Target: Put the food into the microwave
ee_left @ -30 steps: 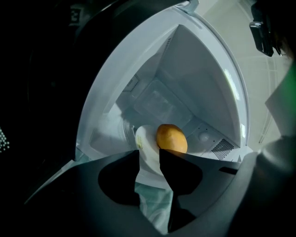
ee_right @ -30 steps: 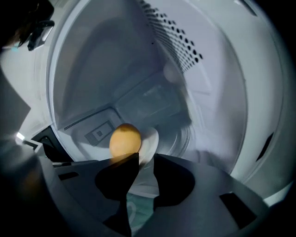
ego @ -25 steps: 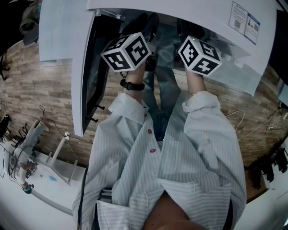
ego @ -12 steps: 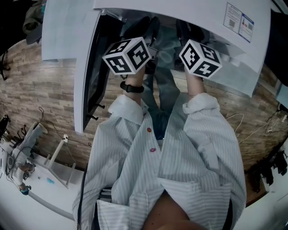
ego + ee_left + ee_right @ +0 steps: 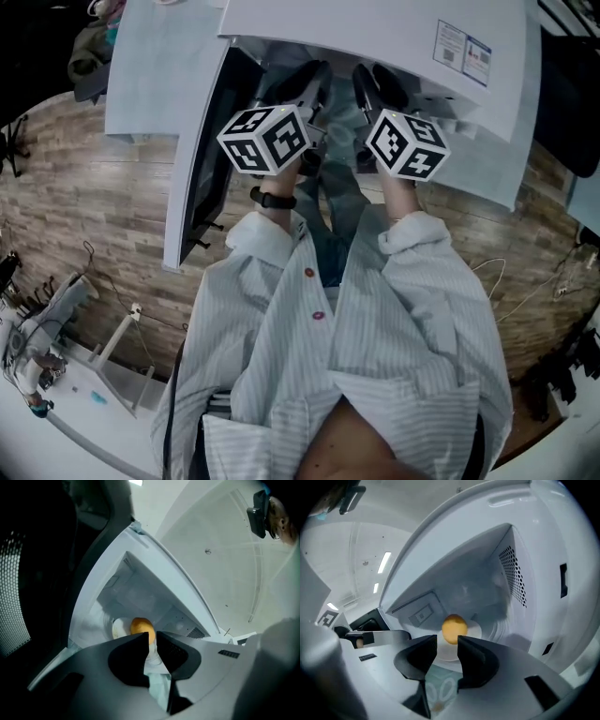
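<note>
The jaws of my left gripper (image 5: 152, 637) have just been closing to a narrow gap, with nothing between them. My right gripper (image 5: 447, 641) is wide apart and empty, its jaws just drawn in a little. Beyond both, the food (image 5: 454, 629) sits on a white plate (image 5: 476, 632) inside the microwave (image 5: 487, 581), whose door (image 5: 200, 178) is swung open.

One overhead; two close, toward shared microwave (image 5: 487, 573)
</note>
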Tool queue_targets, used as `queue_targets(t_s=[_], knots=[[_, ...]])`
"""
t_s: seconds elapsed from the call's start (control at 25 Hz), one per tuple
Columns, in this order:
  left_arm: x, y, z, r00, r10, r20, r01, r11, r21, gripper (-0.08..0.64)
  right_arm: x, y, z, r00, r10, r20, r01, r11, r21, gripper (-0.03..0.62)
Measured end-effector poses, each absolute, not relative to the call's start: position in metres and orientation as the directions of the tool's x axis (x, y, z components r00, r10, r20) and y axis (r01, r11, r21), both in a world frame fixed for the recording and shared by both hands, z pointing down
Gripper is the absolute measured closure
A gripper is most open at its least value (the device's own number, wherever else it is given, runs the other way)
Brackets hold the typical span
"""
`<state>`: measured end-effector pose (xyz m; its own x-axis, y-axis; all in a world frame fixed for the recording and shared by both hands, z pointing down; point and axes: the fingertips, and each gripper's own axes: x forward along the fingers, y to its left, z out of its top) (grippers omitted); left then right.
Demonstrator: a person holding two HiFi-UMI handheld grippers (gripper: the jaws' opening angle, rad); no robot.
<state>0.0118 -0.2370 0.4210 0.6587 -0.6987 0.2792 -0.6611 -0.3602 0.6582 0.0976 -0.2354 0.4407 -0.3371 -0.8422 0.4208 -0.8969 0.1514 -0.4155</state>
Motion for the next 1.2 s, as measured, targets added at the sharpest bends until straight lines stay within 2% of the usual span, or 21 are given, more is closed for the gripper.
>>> queue_targets(t_s=[0.48,0.88,1.2], knots=[[0.028,-0.223,0.338,0.722,-0.676,0.146,-0.593,-0.496,0.635,0.535,0.073,-0.212,0.36,-0.52,-0.802,0.294,-0.814,0.361,-0.455,0.522],[0.035,-0.195,0.288,0.764,-0.644,0.043,-0.531,-0.589,0.609,0.551,0.069,-0.185,0.281,-0.621,-0.768,0.155,-0.755,0.533,-0.382,0.555],[0.048,-0.167,0.282,0.806,-0.591,0.046,-0.5,-0.636,0.588,0.552,0.074,-0.162,0.28,-0.633,-0.758,0.158,-0.74,0.534,-0.409,0.56]])
